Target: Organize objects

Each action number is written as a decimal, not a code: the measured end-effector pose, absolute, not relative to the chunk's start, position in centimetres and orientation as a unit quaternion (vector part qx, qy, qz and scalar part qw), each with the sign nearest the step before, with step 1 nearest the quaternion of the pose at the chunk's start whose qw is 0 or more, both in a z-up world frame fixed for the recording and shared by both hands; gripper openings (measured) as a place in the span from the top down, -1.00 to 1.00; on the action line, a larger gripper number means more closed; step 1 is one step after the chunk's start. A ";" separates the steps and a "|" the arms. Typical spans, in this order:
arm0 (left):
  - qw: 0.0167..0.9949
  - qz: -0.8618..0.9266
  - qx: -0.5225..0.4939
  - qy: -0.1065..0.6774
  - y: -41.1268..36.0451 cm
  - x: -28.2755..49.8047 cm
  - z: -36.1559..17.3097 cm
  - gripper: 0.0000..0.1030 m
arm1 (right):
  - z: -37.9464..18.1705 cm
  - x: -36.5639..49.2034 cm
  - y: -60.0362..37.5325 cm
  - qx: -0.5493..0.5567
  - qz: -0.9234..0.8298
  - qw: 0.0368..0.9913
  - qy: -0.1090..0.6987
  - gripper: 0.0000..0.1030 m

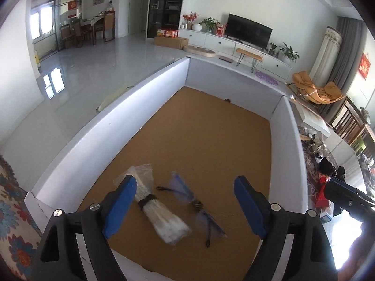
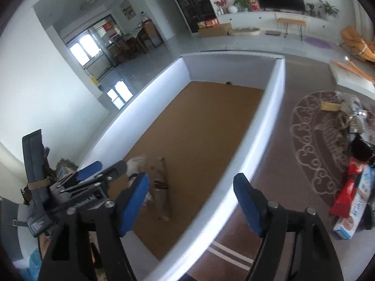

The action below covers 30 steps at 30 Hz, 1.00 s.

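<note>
Two items already lie in the near left part of the box point(image 1: 161, 75), on its brown cork-like floor: a clear-wrapped bundle point(image 1: 159, 208) of pale sticks tied with a dark band, and just to its right a pair of glasses point(image 1: 196, 206), blurred. Your left hand-held gripper point(image 1: 185, 208) hangs over them, spread wide and holding nothing. Your right hand-held gripper point(image 2: 192, 203) is likewise spread and empty, over the box's right wall. More clutter, including a red packet point(image 2: 346, 192) and a light blue box point(image 2: 356, 210), waits on the rug point(image 2: 311, 140) to the right, so most sorting likely remains.
</note>
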State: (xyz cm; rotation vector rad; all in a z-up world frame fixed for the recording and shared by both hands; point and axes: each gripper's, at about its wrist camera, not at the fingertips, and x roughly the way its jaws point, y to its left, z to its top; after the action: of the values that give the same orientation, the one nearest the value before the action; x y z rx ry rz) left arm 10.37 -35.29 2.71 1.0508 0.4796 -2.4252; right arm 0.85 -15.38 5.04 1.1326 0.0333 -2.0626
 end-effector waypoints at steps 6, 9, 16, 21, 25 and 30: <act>0.104 -0.920 0.352 0.137 -26.8 7.9 5.7 -0.65 | 2.0 0.4 -1.9 0.442 -0.858 0.261 0.026 -0.59; 0.030 -0.931 0.348 0.102 -21.0 7.0 7.1 -0.71 | -1.9 -0.3 3.3 0.473 -0.855 0.208 0.049 -0.59; -0.075 -0.916 0.387 0.077 -12.6 4.5 6.0 -0.76 | -7.1 -1.1 8.5 0.497 -0.856 0.130 0.055 -0.59; -0.079 -0.887 0.451 0.054 -10.2 2.0 -0.6 -0.76 | -6.9 -2.1 10.5 0.488 -0.864 0.109 0.057 -0.59; -0.075 -0.863 0.496 0.056 -10.0 0.0 -6.3 -0.76 | -6.9 -4.1 10.6 0.486 -0.863 0.116 0.071 -0.64; -0.076 -0.867 0.492 0.012 -8.3 -1.2 -7.5 -0.78 | -6.6 -5.6 11.1 0.481 -0.868 0.110 0.061 -0.65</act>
State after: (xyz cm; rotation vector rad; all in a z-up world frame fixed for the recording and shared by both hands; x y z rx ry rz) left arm -1.15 -8.26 -7.55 1.6258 0.0409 -2.8640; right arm -5.59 11.07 -6.56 1.4133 0.1801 -2.5491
